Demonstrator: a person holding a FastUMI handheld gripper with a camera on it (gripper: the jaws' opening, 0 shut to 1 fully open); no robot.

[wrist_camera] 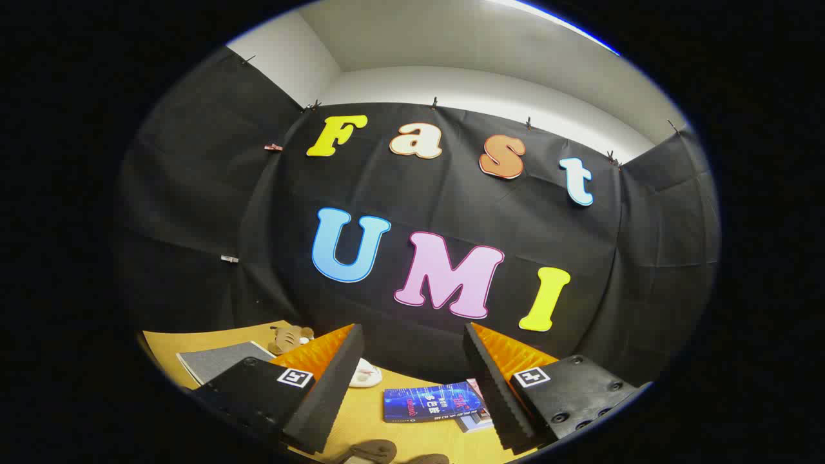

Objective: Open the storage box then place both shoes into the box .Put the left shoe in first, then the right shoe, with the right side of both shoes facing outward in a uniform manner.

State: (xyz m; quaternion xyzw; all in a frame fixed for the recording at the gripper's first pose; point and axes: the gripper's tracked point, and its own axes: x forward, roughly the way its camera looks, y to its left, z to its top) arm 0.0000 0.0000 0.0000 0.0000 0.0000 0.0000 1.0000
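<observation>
The gripper (412,380) is spread wide, holding nothing. Two brown shoes (374,451) lie on the table (367,419) below and between its fingers; books (432,403) sit just beyond.

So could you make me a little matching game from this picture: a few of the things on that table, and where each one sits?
Things:
1. blue book
2. grey notebook
3. brown plush toy
4. gripper

Places:
A. far corner of the table, by the black cloth
B. flat between the fingers
C. open, held above the table
D. beside the left finger, near the toy

Pairs: 1-B, 2-D, 3-A, 4-C
</observation>
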